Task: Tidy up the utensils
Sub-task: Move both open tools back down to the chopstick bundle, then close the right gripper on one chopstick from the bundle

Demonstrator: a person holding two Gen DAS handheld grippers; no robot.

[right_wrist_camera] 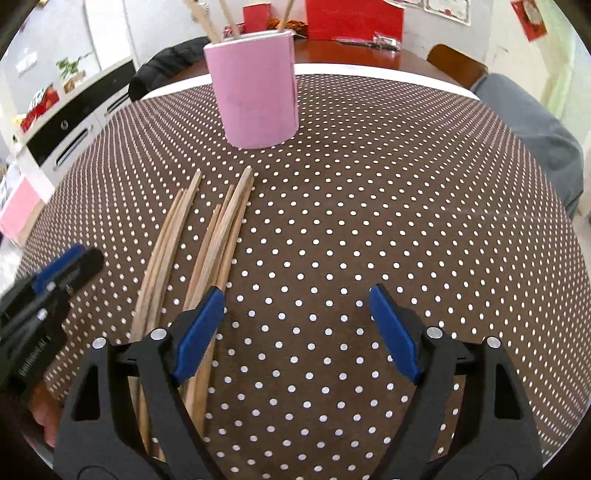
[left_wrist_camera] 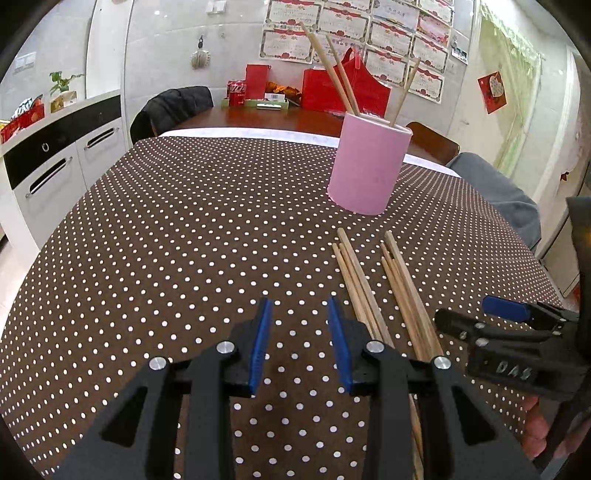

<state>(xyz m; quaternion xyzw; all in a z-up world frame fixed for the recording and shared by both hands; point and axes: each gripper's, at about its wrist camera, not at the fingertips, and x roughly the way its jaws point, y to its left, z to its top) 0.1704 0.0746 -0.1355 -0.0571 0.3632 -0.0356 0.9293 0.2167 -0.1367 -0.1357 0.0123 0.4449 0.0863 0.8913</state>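
Both grippers—left gripper (left_wrist_camera: 300,345), right gripper (right_wrist_camera: 297,334)—agape beside chopsticks (right_wrist_camera: 207,258).

I'm working in a home dining room. The polka-dot tablecloth (left_wrist_camera: 184,229) covers a wooden dining table; left of it stand white kitchen cabinets (left_wrist_camera: 55,162), behind it a jacket-draped chair (left_wrist_camera: 173,107), award certificates (left_wrist_camera: 354,33) on the wall, red gift bags (left_wrist_camera: 343,88).

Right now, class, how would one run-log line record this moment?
left gripper: open, empty | right gripper: open, empty | loose chopsticks: lying on tablecloth between grippers | pink cup: upright, holds several chopsticks
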